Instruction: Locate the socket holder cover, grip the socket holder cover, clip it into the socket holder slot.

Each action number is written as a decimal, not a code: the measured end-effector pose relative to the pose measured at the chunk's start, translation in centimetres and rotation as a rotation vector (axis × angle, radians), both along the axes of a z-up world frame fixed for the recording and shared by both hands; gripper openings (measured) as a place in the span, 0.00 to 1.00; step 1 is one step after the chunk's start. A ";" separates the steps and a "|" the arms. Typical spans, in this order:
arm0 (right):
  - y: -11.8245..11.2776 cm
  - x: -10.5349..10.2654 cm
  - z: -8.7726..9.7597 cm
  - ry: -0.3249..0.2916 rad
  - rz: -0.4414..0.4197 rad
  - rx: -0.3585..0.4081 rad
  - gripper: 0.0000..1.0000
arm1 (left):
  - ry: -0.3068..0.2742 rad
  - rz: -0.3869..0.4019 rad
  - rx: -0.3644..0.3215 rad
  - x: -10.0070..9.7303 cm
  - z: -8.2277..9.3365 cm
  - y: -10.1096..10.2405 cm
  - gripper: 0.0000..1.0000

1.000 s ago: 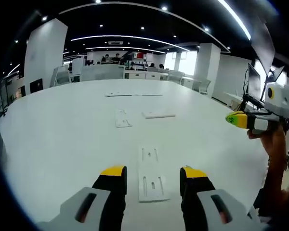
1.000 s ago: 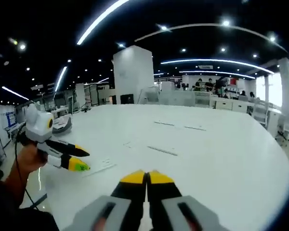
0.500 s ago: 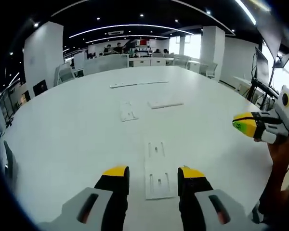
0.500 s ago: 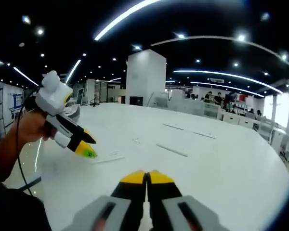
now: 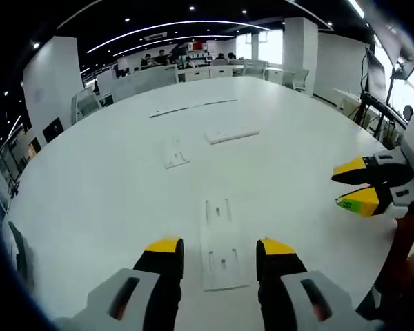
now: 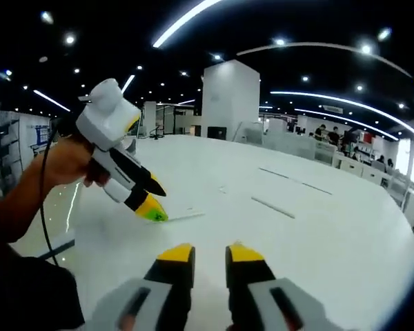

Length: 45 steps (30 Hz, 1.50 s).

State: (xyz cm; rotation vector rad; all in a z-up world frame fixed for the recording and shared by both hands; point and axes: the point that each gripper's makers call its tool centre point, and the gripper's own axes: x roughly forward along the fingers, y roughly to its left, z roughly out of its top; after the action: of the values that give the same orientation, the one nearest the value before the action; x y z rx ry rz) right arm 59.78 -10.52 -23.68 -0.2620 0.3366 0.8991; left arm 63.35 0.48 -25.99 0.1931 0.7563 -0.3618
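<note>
Hovering our left gripper [image 5: 212,249], fingers spread, astride the socket holder [image 5: 221,241], we should next send the part-open right gripper [image 5: 350,186] beyond it for the cover [image 5: 232,134].

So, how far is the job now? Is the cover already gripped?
Done: only the locating. The left gripper hangs open above the nearest white plate on the table, apparently the socket holder part. In hand: nothing; the right gripper is open and empty. Left: gripping the cover and clipping it into the slot. Other white pieces lie farther away.

Far table parts [image 5: 191,107] too small
</note>
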 end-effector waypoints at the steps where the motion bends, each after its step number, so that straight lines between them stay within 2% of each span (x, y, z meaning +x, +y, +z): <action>1: 0.3 0.2 0.1 0.007 0.014 -0.005 0.23 | 0.016 -0.020 0.015 0.0 -0.3 -0.2 0.46; 4: 1.0 0.3 -0.1 0.020 0.033 -0.019 0.25 | 0.091 -0.026 0.033 0.0 -1.3 -0.1 0.46; 7: 1.5 0.1 -0.3 0.022 0.050 -0.034 0.25 | 0.087 -0.023 0.049 0.4 -1.2 0.0 0.45; 9: 1.7 0.0 -0.5 0.025 0.059 -0.043 0.25 | 0.107 -0.031 0.059 0.3 -1.3 0.0 0.45; 20: 1.6 -0.8 -1.5 0.041 0.093 -0.080 0.25 | 0.257 -0.053 0.074 0.3 -1.8 -0.5 0.44; 27: 1.7 -1.4 -1.6 0.043 0.115 -0.106 0.26 | 0.360 -0.115 0.136 0.0 -2.3 -1.0 0.45; 38: 2.5 -2.2 -1.9 0.047 0.137 -0.134 0.26 | 0.456 -0.109 0.185 0.1 -2.4 -0.5 0.43; 45: 2.6 -2.6 -1.9 0.049 0.130 -0.134 0.26 | 0.537 -0.030 0.203 -0.7 -2.6 0.0 0.39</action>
State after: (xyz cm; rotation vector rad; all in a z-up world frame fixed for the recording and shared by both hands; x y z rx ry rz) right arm 57.21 -7.97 -25.56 -0.3889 0.4296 1.0135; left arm 62.66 0.44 -28.58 0.3036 1.3235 -0.3694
